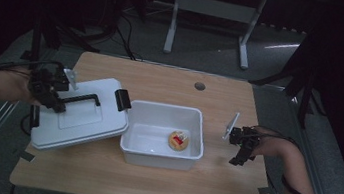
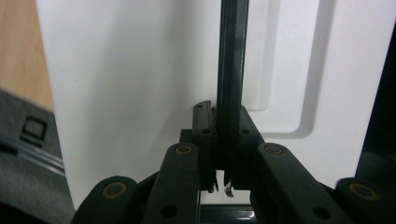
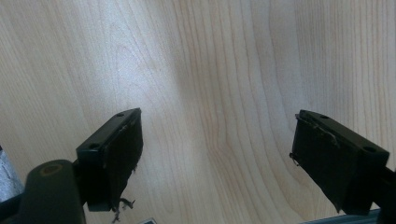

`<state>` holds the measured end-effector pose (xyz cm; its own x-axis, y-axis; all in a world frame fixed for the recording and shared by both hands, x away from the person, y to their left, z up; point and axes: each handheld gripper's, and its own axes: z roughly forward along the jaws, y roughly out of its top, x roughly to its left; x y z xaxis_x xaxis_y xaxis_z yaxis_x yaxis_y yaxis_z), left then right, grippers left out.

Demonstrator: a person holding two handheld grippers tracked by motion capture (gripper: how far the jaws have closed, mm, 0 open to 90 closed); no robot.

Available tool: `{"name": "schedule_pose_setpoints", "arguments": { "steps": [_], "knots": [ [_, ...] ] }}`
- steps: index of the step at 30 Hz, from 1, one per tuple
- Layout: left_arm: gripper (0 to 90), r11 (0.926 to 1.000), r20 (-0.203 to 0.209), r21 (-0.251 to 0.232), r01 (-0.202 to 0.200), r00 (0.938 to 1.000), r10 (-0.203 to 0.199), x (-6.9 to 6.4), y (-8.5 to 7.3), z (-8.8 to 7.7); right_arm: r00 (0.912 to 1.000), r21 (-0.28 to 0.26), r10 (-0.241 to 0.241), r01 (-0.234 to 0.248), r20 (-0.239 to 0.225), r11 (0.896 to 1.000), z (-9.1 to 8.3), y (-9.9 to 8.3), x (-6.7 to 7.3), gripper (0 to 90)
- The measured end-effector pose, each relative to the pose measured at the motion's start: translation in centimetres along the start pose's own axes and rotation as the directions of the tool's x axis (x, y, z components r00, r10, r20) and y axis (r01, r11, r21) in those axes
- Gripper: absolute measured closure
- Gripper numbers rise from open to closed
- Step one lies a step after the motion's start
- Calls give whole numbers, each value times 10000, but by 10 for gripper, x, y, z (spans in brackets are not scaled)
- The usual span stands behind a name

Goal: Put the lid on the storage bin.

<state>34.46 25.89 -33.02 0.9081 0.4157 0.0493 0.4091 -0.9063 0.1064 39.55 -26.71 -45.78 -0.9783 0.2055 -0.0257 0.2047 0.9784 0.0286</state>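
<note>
On table [image 1: 209, 182]: one bin [image 1: 160, 156], one lid [image 1: 83, 123]; left gripper [image 1: 58, 106] fingers pinch handle [image 1: 81, 98], right gripper [image 1: 237, 158] spread.

The counter [image 1: 149, 175] is pale wood with fine, close grain and a smooth matt face, seen plainly in the right gripper view. On it, the open bin [image 1: 160, 148] and the lid [image 1: 81, 118] just beside it look like smooth white plastic with a soft sheen. The lid's handle [image 2: 232, 70] is glossy black plastic. The left gripper [image 2: 220, 154] is matt black, with brass-coloured rivets. The right gripper [image 3: 217, 158] has fingers [image 3: 119, 154] faced with dull black padding, frayed at the edges.
</note>
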Motion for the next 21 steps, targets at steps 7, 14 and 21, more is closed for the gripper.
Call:
{"name": "schedule_pose_setpoints", "arguments": {
  "steps": [7,14,21],
  "knots": [
    [833,9939,211,-426,-1021,9945,1030,-5,47,2,10000,54,16,-16,4,10000,1,-3,1,160],
    [833,9813,359,-442,-1873,9813,1889,-15,97,8,9999,52,125,-125,-38,9999,2,-8,0,160],
    [833,9673,601,-512,-2485,9660,2513,-22,139,16,9999,96,115,-114,-52,9999,4,-12,2,160]
  ]
}}
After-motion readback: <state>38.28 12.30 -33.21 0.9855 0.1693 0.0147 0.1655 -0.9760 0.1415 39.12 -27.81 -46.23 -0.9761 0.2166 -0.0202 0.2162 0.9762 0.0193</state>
